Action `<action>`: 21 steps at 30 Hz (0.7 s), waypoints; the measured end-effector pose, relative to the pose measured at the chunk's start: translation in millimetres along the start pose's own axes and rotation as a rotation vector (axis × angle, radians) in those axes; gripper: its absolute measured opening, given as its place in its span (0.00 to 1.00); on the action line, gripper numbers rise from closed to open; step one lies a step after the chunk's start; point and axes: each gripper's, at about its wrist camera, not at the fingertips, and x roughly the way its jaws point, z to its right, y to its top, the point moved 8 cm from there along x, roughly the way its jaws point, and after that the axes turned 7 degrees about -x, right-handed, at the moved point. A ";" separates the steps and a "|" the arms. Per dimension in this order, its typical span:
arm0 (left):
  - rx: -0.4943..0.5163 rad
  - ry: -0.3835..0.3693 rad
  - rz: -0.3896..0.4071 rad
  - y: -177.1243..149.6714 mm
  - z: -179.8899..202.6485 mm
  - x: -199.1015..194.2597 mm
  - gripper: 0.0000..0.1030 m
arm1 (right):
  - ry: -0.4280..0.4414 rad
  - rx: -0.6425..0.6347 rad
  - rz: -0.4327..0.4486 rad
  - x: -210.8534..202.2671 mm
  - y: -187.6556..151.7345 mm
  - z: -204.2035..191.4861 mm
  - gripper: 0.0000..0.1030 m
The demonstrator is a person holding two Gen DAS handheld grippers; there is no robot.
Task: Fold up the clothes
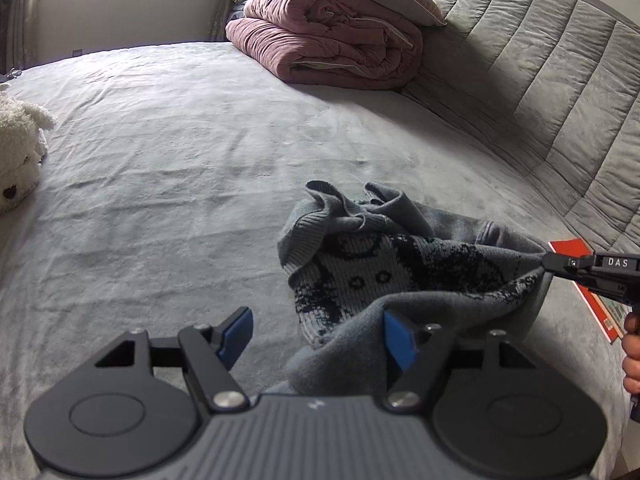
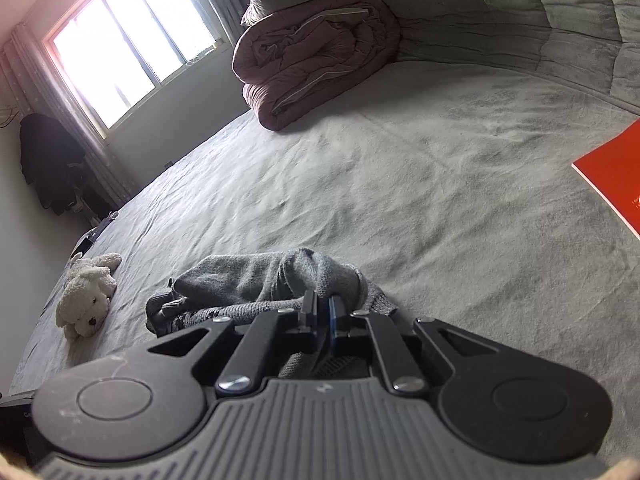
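Left gripper (image 1: 316, 336): you are holding it spread, empty; grey patterned sweater (image 1: 400, 264) lying at one o'clock.
Right gripper (image 2: 322, 312): you are pinching the sweater's edge.

Black tongs (image 1: 318, 338), blue pads (image 1: 239, 332), silver screws, ribbed grey housing; other tongs (image 1: 546, 261) marked "DAS".

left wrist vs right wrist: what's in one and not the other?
Left wrist only: the open left hand-held gripper, the grey knit sweater's dark patterned inside, and the person's fingers.
Right wrist only: dark clothes hanging by the wall.
Both: right hand-held gripper shut on the sweater, white plush dog, folded pink quilt, red booklet, grey bed.
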 end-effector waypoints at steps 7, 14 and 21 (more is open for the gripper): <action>-0.058 -0.005 -0.042 10.1 -9.6 35.7 0.70 | -0.058 -0.006 -0.046 4.5 -5.9 9.5 0.07; -0.128 0.034 -0.049 34.0 -19.8 74.6 0.56 | -0.081 -0.032 -0.071 9.1 -9.4 6.0 0.07; -0.288 0.080 -0.006 36.0 -43.3 73.8 0.02 | -0.083 -0.048 -0.104 19.7 -15.1 0.7 0.07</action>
